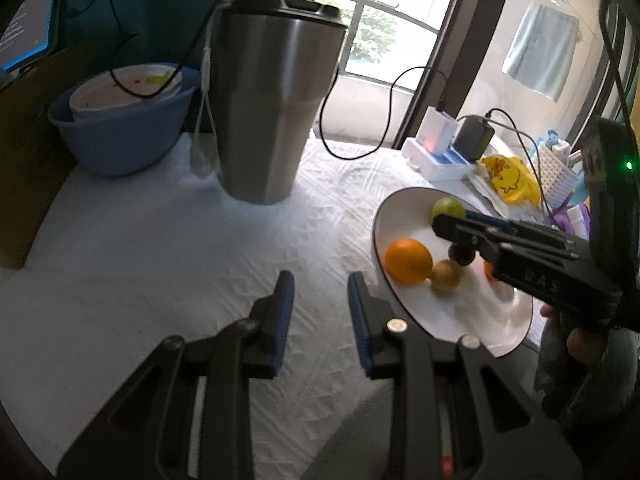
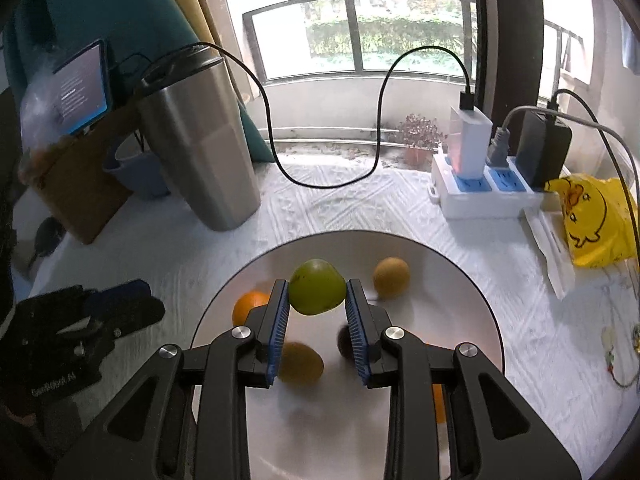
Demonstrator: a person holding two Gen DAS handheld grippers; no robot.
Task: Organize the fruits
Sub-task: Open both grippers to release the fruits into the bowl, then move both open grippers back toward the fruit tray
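Observation:
My right gripper (image 2: 317,294) is shut on a green fruit (image 2: 317,286) and holds it above a white plate (image 2: 472,300). On the plate lie an orange (image 2: 249,306), two brownish kiwis (image 2: 391,278) (image 2: 301,364), a dark fruit (image 2: 343,340) and a second orange (image 2: 439,402) half hidden by my fingers. In the left wrist view the plate (image 1: 386,216), the green fruit (image 1: 447,209), an orange (image 1: 408,261) and a kiwi (image 1: 445,275) show at the right. My left gripper (image 1: 321,290) is open and empty over the white cloth, left of the plate.
A tall steel tumbler (image 1: 276,96) stands at the back of the table, a blue bowl (image 1: 120,136) with a white bowl inside to its left. A power strip (image 2: 484,192) with chargers and black cables, and a yellow duck bag (image 2: 596,220), lie at the right.

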